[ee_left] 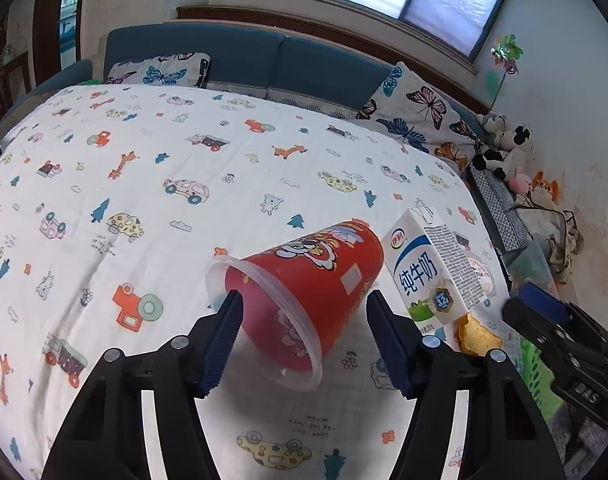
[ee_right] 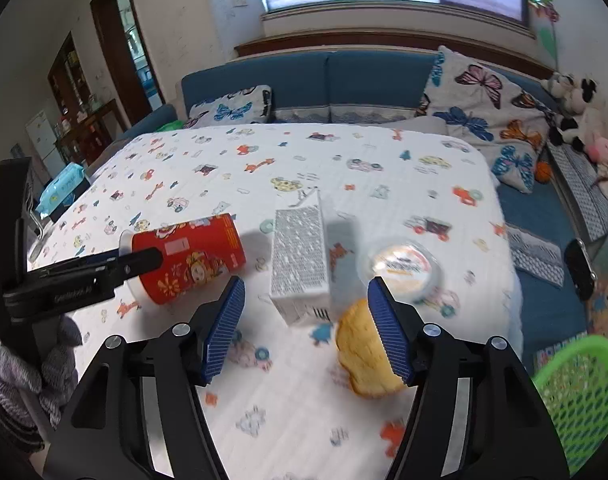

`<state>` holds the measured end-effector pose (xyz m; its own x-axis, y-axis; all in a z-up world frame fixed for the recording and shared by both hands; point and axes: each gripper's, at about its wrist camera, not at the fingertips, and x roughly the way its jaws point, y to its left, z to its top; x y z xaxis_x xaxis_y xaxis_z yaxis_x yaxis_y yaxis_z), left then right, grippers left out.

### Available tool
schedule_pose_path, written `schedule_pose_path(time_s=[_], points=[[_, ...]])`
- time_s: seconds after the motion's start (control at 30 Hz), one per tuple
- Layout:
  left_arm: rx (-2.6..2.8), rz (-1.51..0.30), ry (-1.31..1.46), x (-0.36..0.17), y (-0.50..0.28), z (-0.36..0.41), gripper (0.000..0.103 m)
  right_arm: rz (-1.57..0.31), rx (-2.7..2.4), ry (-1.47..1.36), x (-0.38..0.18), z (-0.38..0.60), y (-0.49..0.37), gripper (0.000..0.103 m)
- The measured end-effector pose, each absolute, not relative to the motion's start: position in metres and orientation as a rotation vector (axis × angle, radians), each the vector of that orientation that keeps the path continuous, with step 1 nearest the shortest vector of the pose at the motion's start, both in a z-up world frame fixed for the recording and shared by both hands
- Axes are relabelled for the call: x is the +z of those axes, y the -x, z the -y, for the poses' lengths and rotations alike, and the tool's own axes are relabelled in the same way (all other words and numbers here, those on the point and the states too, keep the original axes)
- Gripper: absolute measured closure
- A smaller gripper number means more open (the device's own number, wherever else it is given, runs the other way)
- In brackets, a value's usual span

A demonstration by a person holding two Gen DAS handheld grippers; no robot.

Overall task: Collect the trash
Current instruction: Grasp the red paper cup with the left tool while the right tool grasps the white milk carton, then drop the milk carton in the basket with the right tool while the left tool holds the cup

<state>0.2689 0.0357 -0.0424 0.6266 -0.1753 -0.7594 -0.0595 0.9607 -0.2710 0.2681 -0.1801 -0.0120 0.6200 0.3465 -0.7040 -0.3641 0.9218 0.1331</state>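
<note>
Patterned tablecloth (ee_left: pixel 183 152) bears a tipped red cup (ee_left: pixel 304 280) between the open, empty left tool (ee_left: pixel 304 308).

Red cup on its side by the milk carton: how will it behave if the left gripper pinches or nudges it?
The red cup lies on its side, so a nudge would probably roll it in a curve. Its thin translucent rim looks flexible and may flex when pinched. It looks empty, so likely light. The left gripper stands open around the rim.

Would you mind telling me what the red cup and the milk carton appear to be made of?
Red cup: likely thin plastic with a printed red label; its rim looks translucent and glossy.
Milk carton: probably coated paperboard; flat printed panels, sharp folded edges, slight sheen.
</note>
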Motion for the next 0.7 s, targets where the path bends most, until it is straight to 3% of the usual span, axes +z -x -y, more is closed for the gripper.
schedule_pose_path(time_s=[0.27, 0.7], points=[[-0.11, -0.906, 0.32, -0.05, -0.28, -0.04, 0.047, -0.829, 0.415, 0.049, -0.029, 0.159, -0.303, 0.043], [-0.184, -0.913, 0.343, -0.056, -0.295, -0.034, 0.066, -0.88, 0.409, 0.076, -0.052, 0.149, -0.336, 0.054]])
